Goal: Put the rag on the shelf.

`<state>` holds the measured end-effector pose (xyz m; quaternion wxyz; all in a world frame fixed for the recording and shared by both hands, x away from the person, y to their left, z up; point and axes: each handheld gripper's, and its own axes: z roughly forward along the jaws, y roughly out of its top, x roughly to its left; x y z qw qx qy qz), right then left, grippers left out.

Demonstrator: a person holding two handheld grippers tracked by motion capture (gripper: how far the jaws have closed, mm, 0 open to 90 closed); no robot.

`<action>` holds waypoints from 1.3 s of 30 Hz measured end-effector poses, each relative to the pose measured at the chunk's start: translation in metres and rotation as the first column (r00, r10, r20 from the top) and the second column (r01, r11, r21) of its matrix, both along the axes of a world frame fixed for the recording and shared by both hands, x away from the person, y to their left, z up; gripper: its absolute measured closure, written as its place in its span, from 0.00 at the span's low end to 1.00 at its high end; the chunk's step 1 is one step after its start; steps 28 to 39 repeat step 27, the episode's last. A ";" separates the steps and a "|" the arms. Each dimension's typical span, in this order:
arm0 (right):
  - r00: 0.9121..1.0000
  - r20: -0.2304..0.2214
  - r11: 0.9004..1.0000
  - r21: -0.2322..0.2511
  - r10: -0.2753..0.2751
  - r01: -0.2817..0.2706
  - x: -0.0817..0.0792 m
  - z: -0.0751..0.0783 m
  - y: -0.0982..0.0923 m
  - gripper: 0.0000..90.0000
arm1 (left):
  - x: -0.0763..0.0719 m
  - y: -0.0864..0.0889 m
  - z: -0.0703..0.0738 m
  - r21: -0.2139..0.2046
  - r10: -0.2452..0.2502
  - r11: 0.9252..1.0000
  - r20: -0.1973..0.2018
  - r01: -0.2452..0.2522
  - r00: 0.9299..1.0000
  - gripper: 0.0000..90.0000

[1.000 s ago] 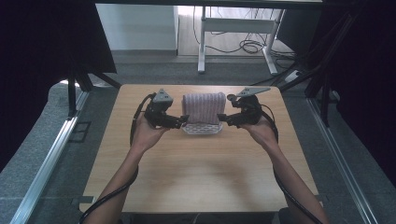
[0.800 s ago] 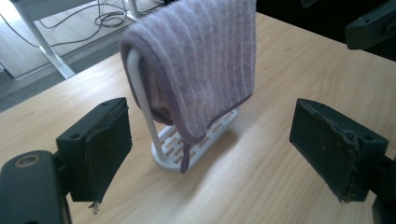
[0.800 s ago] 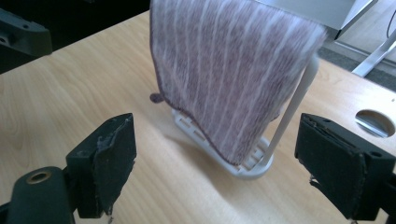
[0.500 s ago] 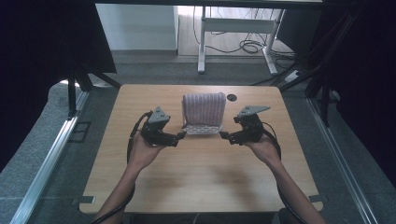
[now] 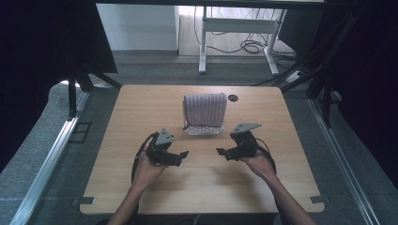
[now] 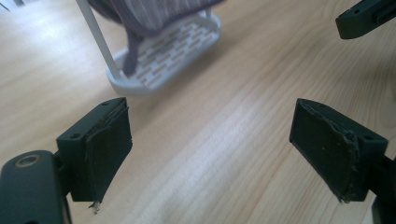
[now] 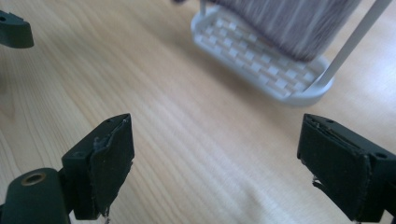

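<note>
From the high view, keep your left gripper point(image 5: 184, 153) and right gripper point(image 5: 220, 151) low over the table point(image 5: 141, 108), jaws facing each other; the striped towel point(image 5: 204, 108) hangs on its white rack point(image 5: 202, 129) just beyond them. In the left gripper view your jaws are spread with nothing between them; approach the rack base point(image 6: 163, 56) squarely. The right gripper view shows the same wide, empty jaws, with the towel point(image 7: 289, 23) ahead.
</note>
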<state>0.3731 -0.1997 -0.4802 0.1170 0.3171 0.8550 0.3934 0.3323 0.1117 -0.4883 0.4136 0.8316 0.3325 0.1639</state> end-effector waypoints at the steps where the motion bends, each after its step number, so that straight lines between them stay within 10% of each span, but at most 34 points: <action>1: 1.000 -0.006 1.000 -0.007 0.001 -0.001 -0.001 -0.004 0.001 0.13 | -0.001 0.000 -0.005 0.003 0.003 1.000 -0.006 -0.003 1.000 0.14; 16: 0.999 -0.031 0.994 -0.110 0.011 -0.014 -0.010 -0.053 0.010 0.04 | -0.005 -0.004 -0.055 0.109 0.023 0.994 -0.118 -0.010 0.993 0.13; 39: 1.000 -0.011 0.995 -0.096 -0.011 0.010 -0.008 -0.065 0.010 0.00 | -0.003 -0.005 -0.056 0.110 0.043 0.994 -0.133 -0.028 0.990 0.11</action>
